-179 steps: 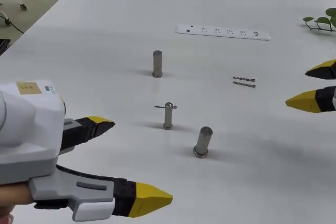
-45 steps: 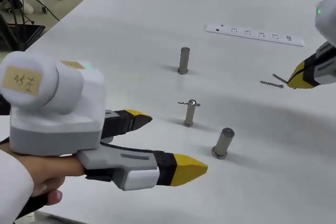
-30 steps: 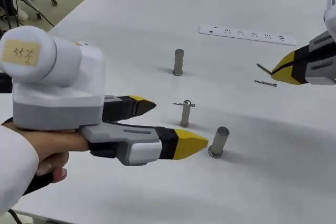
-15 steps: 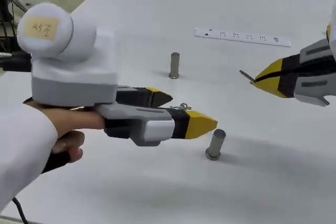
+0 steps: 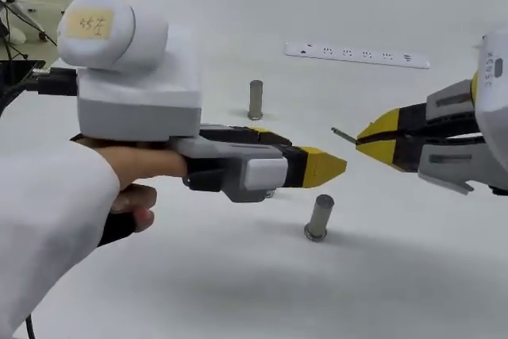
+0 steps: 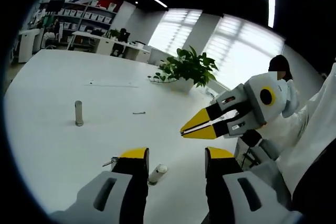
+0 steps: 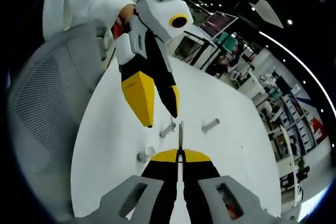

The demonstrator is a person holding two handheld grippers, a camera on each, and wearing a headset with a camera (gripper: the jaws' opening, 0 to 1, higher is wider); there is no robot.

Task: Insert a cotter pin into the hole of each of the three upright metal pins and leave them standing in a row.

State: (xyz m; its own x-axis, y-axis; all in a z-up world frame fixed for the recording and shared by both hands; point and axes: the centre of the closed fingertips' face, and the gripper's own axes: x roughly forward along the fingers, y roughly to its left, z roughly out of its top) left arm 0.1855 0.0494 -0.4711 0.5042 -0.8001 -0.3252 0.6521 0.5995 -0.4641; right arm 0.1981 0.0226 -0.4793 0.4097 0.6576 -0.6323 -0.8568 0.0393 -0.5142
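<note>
Three metal pins and two plainly seen cotter pins. The held cotter pin (image 5: 343, 134) is clamped between the closed jaws of the right gripper (image 5: 361, 142). Its long axis continues the line of those jaws. Its free end points forward toward the left gripper (image 5: 316, 155), close to that gripper's yellow tip but apart from it, and it is in the air above the table (image 5: 397, 275). In the right gripper view it runs straight up from the closed tips toward the row of metal pins. The loose cotter pin (image 6: 139, 113) lies flat on the table beyond the row, its long axis crosswise in the left gripper view. The three metal pins stand upright, long axes vertical, flanged ends down, well apart in a slanting row: the far metal pin (image 5: 255, 99), the middle metal pin (image 7: 168, 128) and the near metal pin (image 5: 319, 216). The middle one sits behind the left gripper in the head view. In the left gripper view a thin piece juts sideways from its head. The left gripper, held in a hand (image 5: 139, 188), has its jaws spread with nothing between them. One power strip (image 5: 357, 55) lies along the far side of the table, and one plant (image 6: 189, 66) stands past it.
</note>
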